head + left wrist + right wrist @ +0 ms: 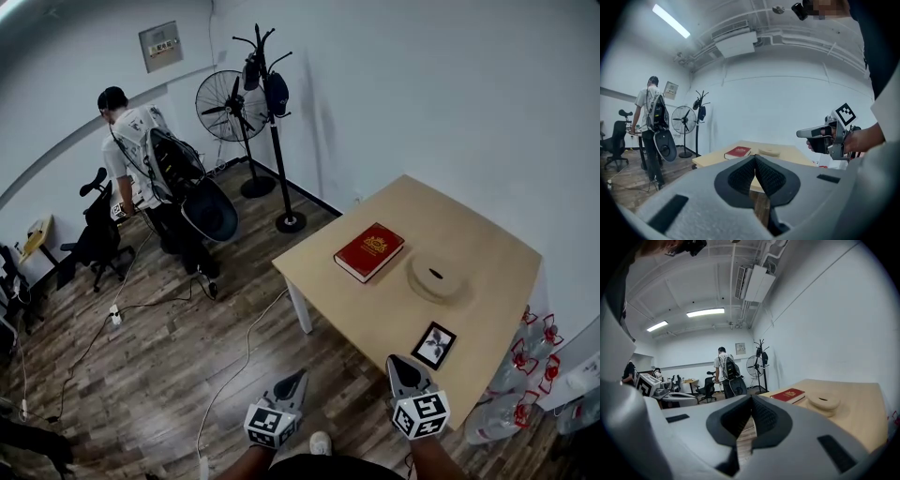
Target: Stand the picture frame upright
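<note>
The picture frame [434, 344] lies flat on the table [469, 253], near the right tool [401, 362].

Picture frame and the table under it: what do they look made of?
Picture frame: dark, dull border, plastic or painted wood; too small to tell which. Table: pale tan, matte, even top, probably wood laminate; white leg, likely painted metal.

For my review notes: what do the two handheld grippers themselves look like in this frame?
Both the left gripper and the right gripper have light grey shells that taper to pointed jaws. The jaws are lined with black ribbed pads. Each gripper carries a white cube printed with black square markers, mounted behind the jaws.
</note>
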Tool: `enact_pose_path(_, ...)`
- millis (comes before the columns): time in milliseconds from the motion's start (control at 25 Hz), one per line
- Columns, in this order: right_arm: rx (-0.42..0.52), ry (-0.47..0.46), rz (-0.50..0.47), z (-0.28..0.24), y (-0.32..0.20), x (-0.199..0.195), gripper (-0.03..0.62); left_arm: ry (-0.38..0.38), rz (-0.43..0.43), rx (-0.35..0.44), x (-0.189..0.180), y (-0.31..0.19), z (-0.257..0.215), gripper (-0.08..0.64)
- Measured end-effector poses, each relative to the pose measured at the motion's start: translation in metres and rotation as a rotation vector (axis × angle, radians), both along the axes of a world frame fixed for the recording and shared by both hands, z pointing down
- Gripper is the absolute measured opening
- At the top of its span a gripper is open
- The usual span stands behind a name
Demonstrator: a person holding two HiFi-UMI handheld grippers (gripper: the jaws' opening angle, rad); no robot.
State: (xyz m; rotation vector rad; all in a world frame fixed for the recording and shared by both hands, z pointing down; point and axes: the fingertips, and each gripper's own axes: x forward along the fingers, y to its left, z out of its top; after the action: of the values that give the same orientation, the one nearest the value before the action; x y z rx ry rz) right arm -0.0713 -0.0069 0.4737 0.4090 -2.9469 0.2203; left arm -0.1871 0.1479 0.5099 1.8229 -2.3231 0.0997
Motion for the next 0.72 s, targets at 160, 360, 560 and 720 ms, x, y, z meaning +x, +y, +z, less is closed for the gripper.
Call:
enact_pose_path(160, 0.001, 0.002, 0.039, 0.001, -0.008, -0.024, 0.009, -0.014, 0.049, 0.008, -0.020, -0.011, 0.000, 0.000)
enact_pose_path(360, 0.014, -0.001, 0.137, -0.002, -0.039, -0.027, 0.009, -0.020, 0.093, 0.035, -0.041, -0.030, -0.008, 0.000)
enact_pose_path(560, 0.007, 0.024, 0.219, 0.008, -0.074, -0.008, 0.009, -0.009, 0.146, 0.027, -0.045, -0.058, -0.003, 0.001)
enact_pose_path(720, -0.005, 0.042, 0.278, 0.019, -0.114, 0.009, 0.009, 0.013, 0.171, 0.016, -0.047, -0.097, 0.002, 0.000)
